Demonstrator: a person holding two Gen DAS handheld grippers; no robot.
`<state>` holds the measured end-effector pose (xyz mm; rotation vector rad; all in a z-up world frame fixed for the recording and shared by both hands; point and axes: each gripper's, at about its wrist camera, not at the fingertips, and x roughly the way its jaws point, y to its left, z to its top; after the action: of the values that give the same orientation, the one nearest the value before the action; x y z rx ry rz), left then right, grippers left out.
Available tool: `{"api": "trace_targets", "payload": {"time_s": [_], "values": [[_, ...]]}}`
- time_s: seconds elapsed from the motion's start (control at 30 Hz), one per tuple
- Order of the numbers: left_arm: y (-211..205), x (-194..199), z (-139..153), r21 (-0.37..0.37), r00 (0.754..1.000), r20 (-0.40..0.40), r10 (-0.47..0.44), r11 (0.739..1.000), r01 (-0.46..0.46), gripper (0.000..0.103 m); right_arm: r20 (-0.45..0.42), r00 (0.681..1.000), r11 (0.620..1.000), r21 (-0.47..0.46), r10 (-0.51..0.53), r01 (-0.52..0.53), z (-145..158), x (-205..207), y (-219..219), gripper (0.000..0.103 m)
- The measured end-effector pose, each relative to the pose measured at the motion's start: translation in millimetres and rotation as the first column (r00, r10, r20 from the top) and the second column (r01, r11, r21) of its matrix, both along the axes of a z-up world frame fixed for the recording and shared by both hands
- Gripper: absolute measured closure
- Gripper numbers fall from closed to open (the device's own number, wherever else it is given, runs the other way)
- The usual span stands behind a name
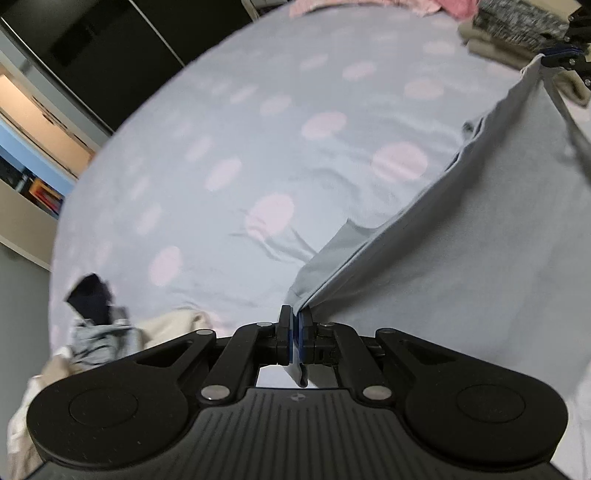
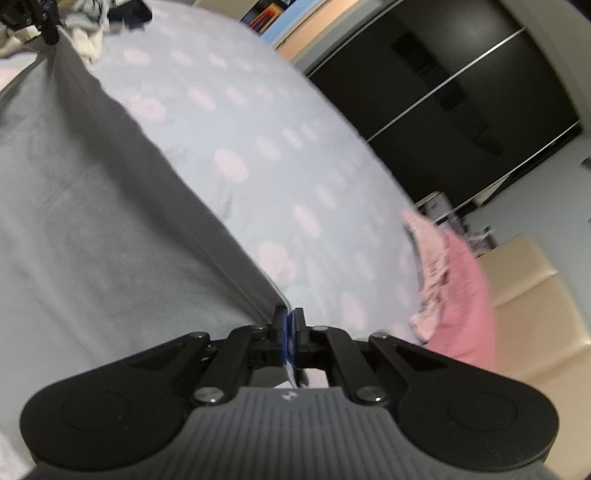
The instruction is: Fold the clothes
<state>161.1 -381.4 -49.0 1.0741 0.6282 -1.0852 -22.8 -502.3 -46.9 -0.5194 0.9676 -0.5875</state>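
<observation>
A grey garment (image 1: 461, 266) is stretched taut above the bed between both grippers. My left gripper (image 1: 295, 312) is shut on one corner of its edge, with a bit of cloth poking out behind the pads. My right gripper (image 2: 289, 314) is shut on the other corner of the grey garment (image 2: 92, 229). In the left wrist view the right gripper (image 1: 561, 57) shows at the top right, pinching the far corner. In the right wrist view the left gripper (image 2: 40, 22) shows at the top left. The cloth hangs below the held edge.
The bed has a pale blue sheet with pink dots (image 1: 258, 155). A heap of loose clothes (image 1: 99, 325) lies at its left end, a pink garment (image 2: 458, 288) and folded items (image 1: 517, 29) at the other. Dark wardrobe doors (image 2: 461, 110) stand beyond the bed.
</observation>
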Motion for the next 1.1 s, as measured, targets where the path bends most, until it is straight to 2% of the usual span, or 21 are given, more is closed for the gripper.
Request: {"api": "trace_targets", "payload": {"time_s": [0.23,0.37,0.5,0.53,0.6,0.63,0.77,0.97,1.03,1.1], "values": [[-22.0,28.1,-44.6,0.006,0.996,-0.076,0.046,0.999,-0.046,0.102,-0.061,0.998,0.995,0.096,-0.036,0.042,-52.6,30.6,-41.4,0.101],[-21.1,34.3,-55.2,-0.035,0.994,-0.059,0.092,0.995,-0.094,0.09,-0.07,0.995,0.983,0.167,-0.065,0.076,-70.3,40.9,-54.7,0.101],[-21.3,45.5,-38.9,-0.121,0.985,-0.073,0.157,0.979,-0.165,0.087,-0.053,0.991,0.97,0.204,-0.122,0.13,-71.0,42.9,-62.2,0.096],[-18.9,47.5,-31.8,-0.14,0.982,-0.083,0.168,0.974,-0.179,0.086,-0.036,0.989,0.965,0.217,-0.14,0.145,-67.0,40.8,-63.6,0.091],[-12.1,49.5,-17.3,-0.173,0.978,-0.105,0.182,0.965,-0.199,0.076,0.001,0.983,0.956,0.233,-0.181,0.176,-56.6,35.5,-65.9,0.079],[-7.8,50.0,-10.2,-0.188,0.975,-0.114,0.19,0.96,-0.209,0.074,0.019,0.979,0.951,0.245,-0.202,0.191,-50.7,31.8,-66.9,0.078],[25.3,34.8,12.2,-0.217,0.963,-0.174,0.206,0.946,-0.242,0.062,0.087,0.953,0.901,0.361,-0.289,0.24,-26.9,3.7,-61.3,0.075],[88.9,-4.7,17.5,-0.199,0.937,-0.273,0.218,0.94,-0.277,0.061,0.13,0.909,0.79,0.553,-0.395,0.264,-10.2,-58.6,-24.6,0.073],[110.2,-16.8,16.6,-0.196,0.922,-0.3,0.245,0.93,-0.311,0.061,0.133,0.894,0.754,0.597,-0.428,0.273,-10.2,-79.9,-7.9,0.07],[128.7,-23.8,12.5,-0.202,0.892,-0.357,0.279,0.909,-0.365,0.061,0.134,0.873,0.713,0.64,-0.47,0.286,-13.4,-100.7,6.2,0.069]]}}
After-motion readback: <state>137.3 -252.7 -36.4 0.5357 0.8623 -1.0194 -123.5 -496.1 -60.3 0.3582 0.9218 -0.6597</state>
